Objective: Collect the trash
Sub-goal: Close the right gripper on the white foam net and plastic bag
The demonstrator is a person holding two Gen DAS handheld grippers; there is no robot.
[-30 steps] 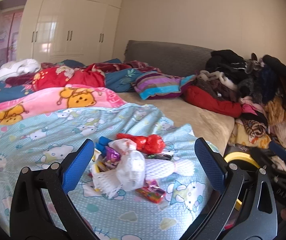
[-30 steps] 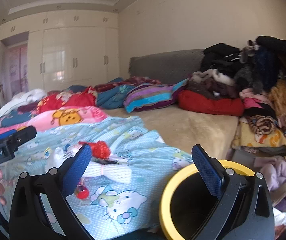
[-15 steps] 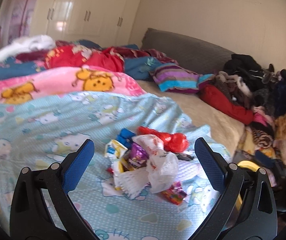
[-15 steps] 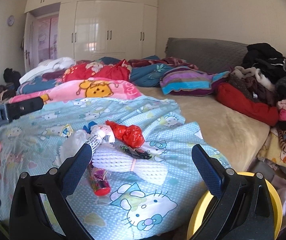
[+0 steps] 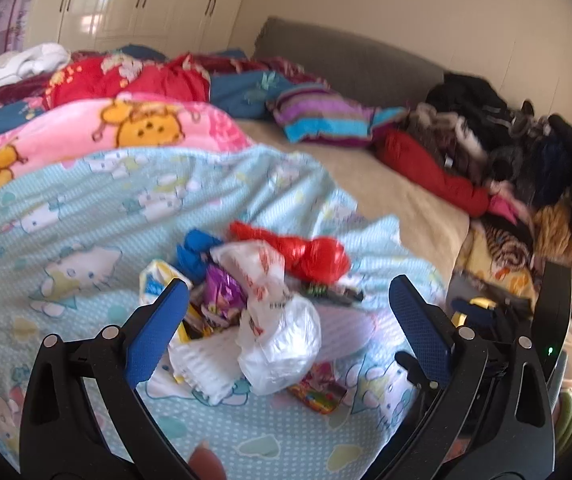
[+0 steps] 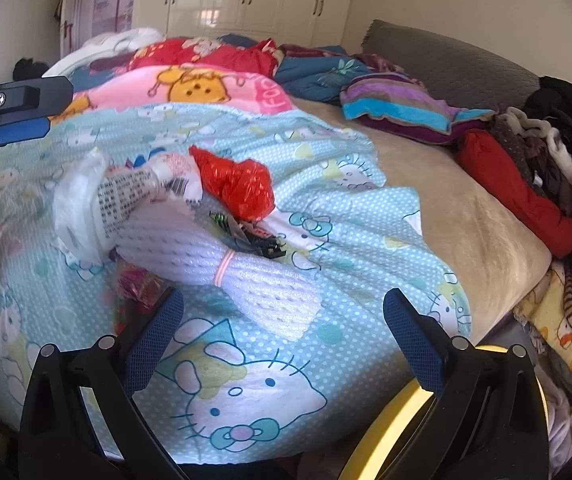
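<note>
The yellow bin (image 6: pixel 390 432) is mostly cut off: in the right wrist view you only get an arc of its rim below the blanket (image 6: pixel 246 360) edge, with the right gripper (image 6: pixel 282 336) covering part of it. In the left wrist view the bin (image 5: pixel 480 303) is just a yellow sliver behind black gripper parts. The snack wrappers (image 5: pixel 214 300) left of the white plastic bag (image 5: pixel 282 340) are too blurry to read, and the bag buries some of them. The candy packet (image 6: pixel 138 284) under the white foam netting (image 6: pixel 246 268) is smeared too. A fingertip (image 5: pixel 206 464) pokes in at the bottom edge, rest out of frame.
</note>
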